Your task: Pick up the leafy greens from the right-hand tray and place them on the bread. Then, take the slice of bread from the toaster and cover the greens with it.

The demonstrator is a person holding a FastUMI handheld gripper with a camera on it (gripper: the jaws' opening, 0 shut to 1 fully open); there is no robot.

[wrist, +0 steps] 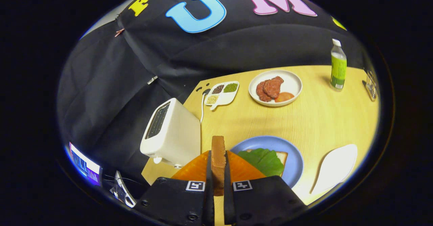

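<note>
The tongs [218,172] are clenched on a slice of bread [218,158], both fingers [208,175] pressing its flat sides so that it stands on edge between them in the lower middle of the frame, crust end up.

Just left of the held slice, in the lower left of the frame, a white toaster [172,136] sits at the corner of the light wooden desk [318,117], its slots facing up and to the left; a white cord [202,109] runs from behind it toward the far edge. Nothing stands between the slice and the blue plate [294,158] just right of the fingers. On that plate lies another slice of bread [282,156] with the leafy greens [265,160] spread over most of it, only its crust corner showing. An orange surface [242,170] lies directly behind the fingers, overlapping the plate's near edge; what it is cannot be told.

In the lower right, a white leaf-shaped tray [336,166] rests on the desk, well apart from the plate. In the upper middle, a round white plate [292,84] carries reddish-brown meat pieces [270,88] and an orange slice [284,96]. Left of it, a small white divided dish [228,98] holds dark, green and pale grains in separate compartments. In the upper right stand a green-labelled bottle [338,67] and, beside it, a clear glass [371,84].
</note>
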